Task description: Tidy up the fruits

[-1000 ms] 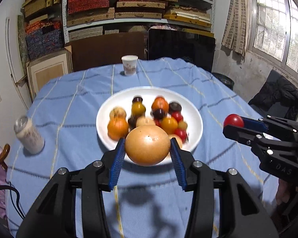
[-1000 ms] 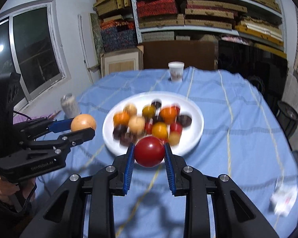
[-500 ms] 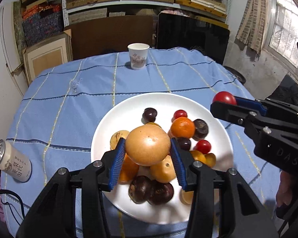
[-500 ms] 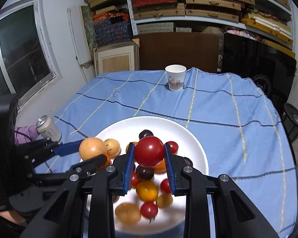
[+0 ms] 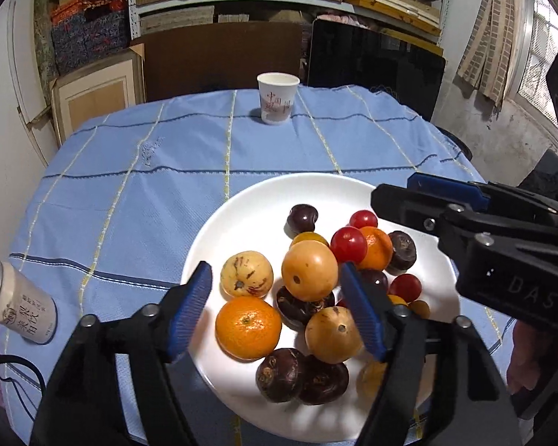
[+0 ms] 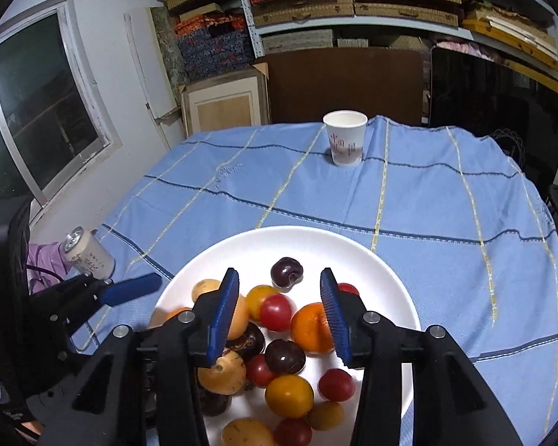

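Observation:
A white plate [image 5: 241, 223] [image 6: 357, 249] on the blue tablecloth holds a pile of several fruits. My left gripper [image 5: 275, 308] is open over the plate's near side, blue pads spread. The large orange-yellow fruit [image 5: 309, 270] sits on the pile between them, touching neither pad. My right gripper [image 6: 279, 319] is open above the pile. The red tomato [image 6: 276, 312] [image 5: 348, 244] lies free on the pile between its pads. A mandarin [image 5: 248, 327] and dark plums [image 5: 302, 375] lie near the front.
A paper cup [image 5: 278, 98] [image 6: 345, 143] stands at the table's far side. A drink can [image 5: 16, 303] [image 6: 89, 254] stands at the left edge. The right gripper's body [image 5: 502, 256] hangs over the plate's right side. Shelves and boards stand behind the table.
Both grippers opened. The left let go of the large orange-yellow fruit and the right let go of the red tomato; both fruits now rest on the pile.

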Demonstrator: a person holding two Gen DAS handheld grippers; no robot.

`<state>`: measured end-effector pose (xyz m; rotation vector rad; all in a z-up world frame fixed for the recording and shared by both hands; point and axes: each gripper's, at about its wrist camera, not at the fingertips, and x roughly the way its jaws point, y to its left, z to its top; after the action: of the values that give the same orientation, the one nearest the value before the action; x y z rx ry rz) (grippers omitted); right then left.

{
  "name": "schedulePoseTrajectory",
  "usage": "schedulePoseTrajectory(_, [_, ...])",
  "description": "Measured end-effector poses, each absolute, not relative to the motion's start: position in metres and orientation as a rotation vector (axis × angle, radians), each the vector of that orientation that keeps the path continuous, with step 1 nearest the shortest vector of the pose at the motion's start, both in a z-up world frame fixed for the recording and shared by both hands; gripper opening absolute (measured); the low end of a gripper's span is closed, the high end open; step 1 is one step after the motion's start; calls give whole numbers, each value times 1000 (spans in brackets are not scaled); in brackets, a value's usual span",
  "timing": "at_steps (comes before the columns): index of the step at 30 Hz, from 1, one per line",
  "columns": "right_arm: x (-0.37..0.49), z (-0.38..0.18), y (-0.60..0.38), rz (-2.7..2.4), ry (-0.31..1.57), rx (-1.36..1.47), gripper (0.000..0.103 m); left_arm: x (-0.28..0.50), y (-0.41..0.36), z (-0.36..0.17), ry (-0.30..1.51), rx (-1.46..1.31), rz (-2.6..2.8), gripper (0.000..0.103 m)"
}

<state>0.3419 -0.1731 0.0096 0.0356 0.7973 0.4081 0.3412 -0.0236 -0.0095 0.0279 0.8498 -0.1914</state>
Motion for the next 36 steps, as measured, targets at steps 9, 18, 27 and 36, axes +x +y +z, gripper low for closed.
schedulePoseTrajectory(9, [320, 20, -181, 395, 773, 29, 45, 318, -32, 2, 816, 58, -192, 83])
schedulePoseTrajectory(18, [311, 2, -190, 316, 812, 40, 70, 316, -28, -13, 901, 71, -150, 94])
schedulePoseTrajectory(27, [273, -3, -202, 260, 825, 60, 91, 276, -16, -3, 884, 42, -118, 96])
schedulePoseTrajectory(36, [209, 30, -215, 227, 741, 74, 99, 188, -3, 48, 723, 23, -104, 98])
